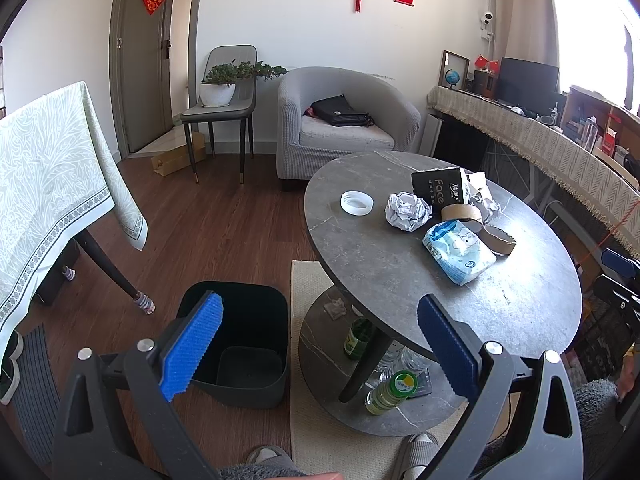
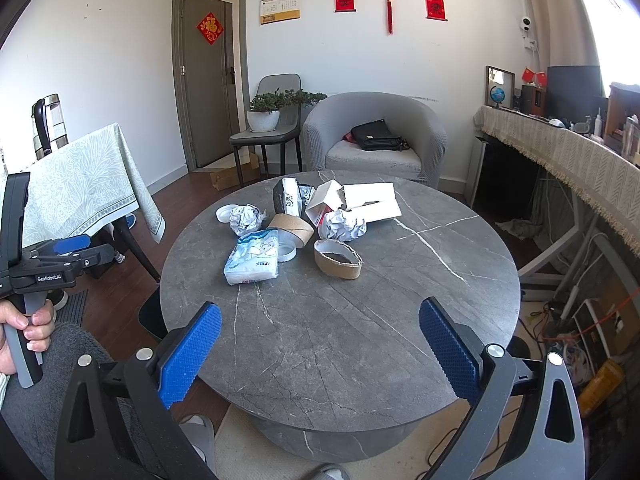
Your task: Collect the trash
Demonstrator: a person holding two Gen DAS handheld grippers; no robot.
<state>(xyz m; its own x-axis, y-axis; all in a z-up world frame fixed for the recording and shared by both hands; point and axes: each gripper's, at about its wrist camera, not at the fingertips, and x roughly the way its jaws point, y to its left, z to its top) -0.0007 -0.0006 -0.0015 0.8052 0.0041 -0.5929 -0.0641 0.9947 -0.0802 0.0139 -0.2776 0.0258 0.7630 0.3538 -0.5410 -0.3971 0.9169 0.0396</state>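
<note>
Lying lengthwise toward the table edge, tissue pack (image 2: 253,261) — left claw (image 1: 320,344) and right claw (image 2: 320,354) both wide, empty.

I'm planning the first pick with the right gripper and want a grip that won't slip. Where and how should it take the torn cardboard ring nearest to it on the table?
Grip the torn cardboard ring by its near wall, one finger inside the hollow and one outside, coming down from above. It lies flat with the opening up, apart from the other trash, so the rim is free. The right gripper is open and empty.
</note>
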